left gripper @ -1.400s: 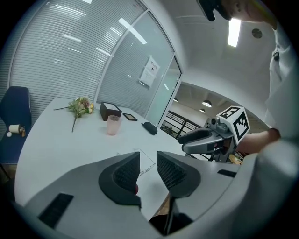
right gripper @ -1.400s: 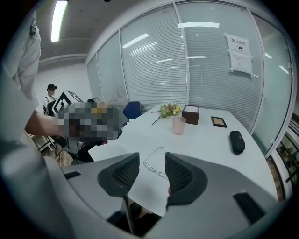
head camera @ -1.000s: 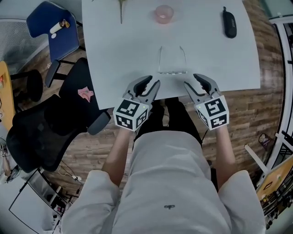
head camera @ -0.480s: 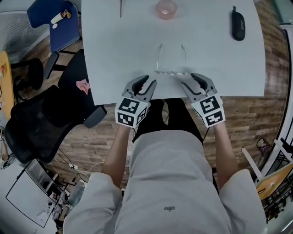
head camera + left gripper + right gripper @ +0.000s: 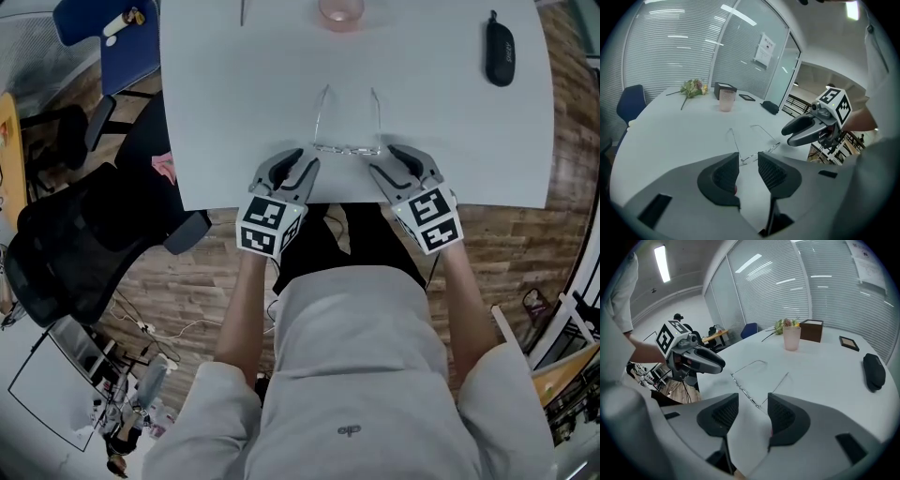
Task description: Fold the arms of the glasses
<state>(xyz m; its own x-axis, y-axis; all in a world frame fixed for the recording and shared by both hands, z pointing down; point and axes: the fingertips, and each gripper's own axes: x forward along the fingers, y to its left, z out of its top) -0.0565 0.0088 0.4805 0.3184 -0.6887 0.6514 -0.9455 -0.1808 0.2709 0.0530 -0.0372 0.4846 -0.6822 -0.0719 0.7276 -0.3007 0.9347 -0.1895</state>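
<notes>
Our left tongs [image 5: 307,158] and right tongs [image 5: 384,157] have come lower and now stand at the two ends of the glasses [image 5: 347,148], which lie open at the near edge of the bench [image 5: 234,112]. Both tongs are released and hold nothing, so we judge that the folding has not begun

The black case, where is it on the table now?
In the head view the black case lies at the table's far right, well to the right of the pink cup and beyond the right gripper.
</notes>
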